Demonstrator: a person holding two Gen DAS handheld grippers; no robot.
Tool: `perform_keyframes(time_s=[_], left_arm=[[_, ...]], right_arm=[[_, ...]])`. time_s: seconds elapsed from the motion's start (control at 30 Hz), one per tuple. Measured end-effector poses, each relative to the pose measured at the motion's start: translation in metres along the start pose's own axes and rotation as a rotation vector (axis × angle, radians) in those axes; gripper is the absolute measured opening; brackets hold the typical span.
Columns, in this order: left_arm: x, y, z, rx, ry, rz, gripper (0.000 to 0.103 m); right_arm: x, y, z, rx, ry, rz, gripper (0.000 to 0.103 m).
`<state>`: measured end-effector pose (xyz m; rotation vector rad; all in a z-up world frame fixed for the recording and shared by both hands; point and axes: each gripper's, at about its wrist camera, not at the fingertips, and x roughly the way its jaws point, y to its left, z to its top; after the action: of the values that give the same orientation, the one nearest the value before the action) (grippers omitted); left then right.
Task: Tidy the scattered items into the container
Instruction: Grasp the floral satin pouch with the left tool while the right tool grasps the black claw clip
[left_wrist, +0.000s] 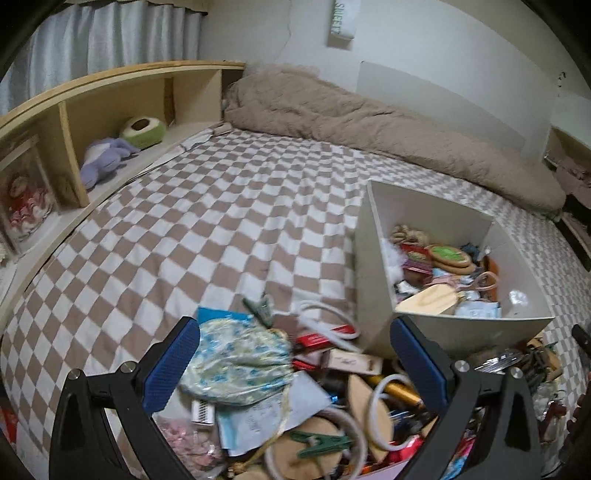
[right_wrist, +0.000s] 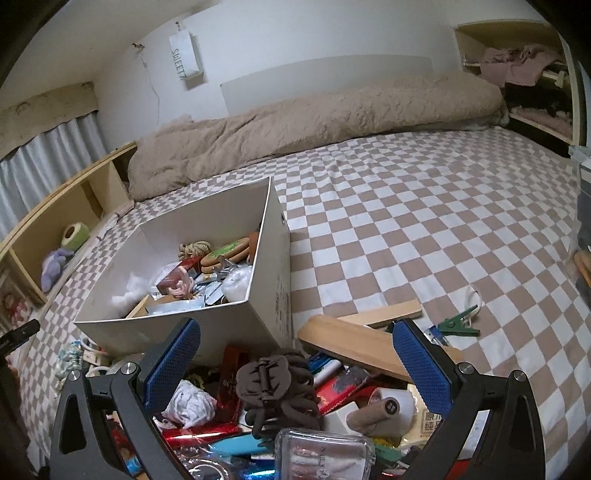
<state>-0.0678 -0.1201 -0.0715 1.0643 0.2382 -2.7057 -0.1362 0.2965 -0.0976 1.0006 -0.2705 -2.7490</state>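
Between my left gripper (left_wrist: 295, 363) fingers, spread wide and empty, lies the floral pouch (left_wrist: 236, 363) at 11 o'clock. Box (left_wrist: 476, 325) stands at 1 o'clock. Right gripper (right_wrist: 297, 363), also wide, hovers over brown hair clip (right_wrist: 277, 384).

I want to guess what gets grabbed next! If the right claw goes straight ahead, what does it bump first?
Probably the brown hair claw clip, lying on the pile right between the open right claw's fingers. The white box stands further ahead, left of the line. Depth is hard to judge here.
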Motion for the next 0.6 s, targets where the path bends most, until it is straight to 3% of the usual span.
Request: perform_keyframes(time_s=[0.3,0.6], left_arm=[[0.024,0.013,-0.009,-0.052,0.080,0.004,0.103],[0.061,0.044,-0.021,-0.138,0.205,0.091,0.103]], right_arm=[[0.017,0.013,-0.009,-0.055,0.102,0.012,0.103],[0.027,0.017,-0.017,-0.091,0.164,-0.007,0.103]])
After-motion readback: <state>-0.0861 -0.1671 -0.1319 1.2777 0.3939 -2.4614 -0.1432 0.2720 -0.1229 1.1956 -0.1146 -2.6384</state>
